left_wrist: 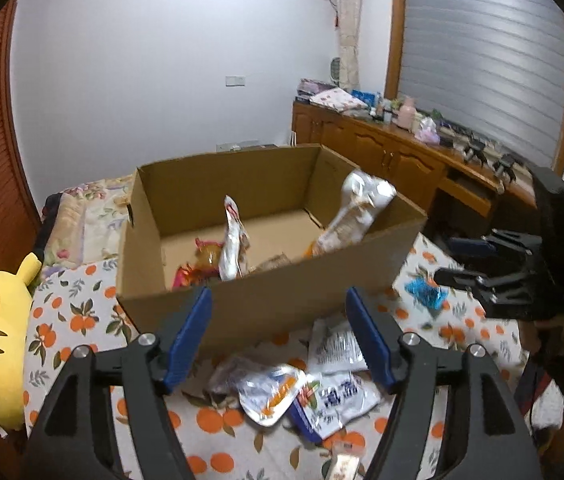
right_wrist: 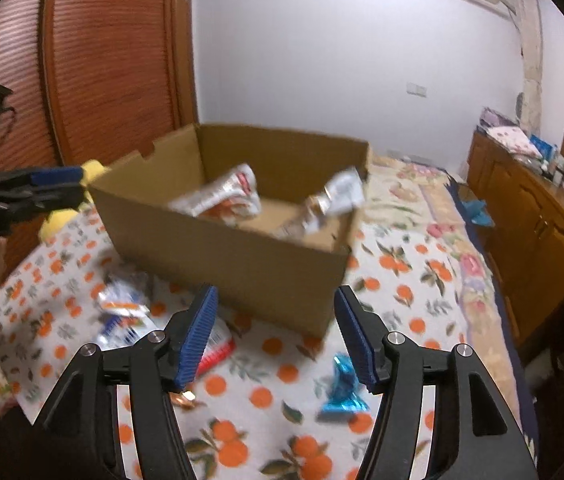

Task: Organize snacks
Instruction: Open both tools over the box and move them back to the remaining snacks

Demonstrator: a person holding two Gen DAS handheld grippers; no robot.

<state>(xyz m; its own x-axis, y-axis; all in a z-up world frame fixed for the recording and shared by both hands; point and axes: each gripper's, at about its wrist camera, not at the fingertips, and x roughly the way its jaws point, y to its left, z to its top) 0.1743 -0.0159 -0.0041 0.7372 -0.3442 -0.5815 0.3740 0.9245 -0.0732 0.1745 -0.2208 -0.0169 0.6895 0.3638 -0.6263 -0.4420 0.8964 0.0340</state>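
Above the orange-print bedcover [right_wrist: 421, 264], both the left gripper [left_wrist: 278, 312] and right gripper [right_wrist: 274, 312] stand wide and empty. At frame centre, 2 snack packets [left_wrist: 355, 216] sit in the cardboard box [left_wrist: 266, 304]; more packets [left_wrist: 321, 392] lie at lower centre.

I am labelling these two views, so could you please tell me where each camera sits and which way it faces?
Left wrist: sits behind the open left gripper, facing the cardboard box; the right gripper shows at right.
Right wrist: sits behind the open right gripper, facing the same box from its other corner; the left gripper shows at left.
Shared: box, orange-print cloth, blue wrapper.
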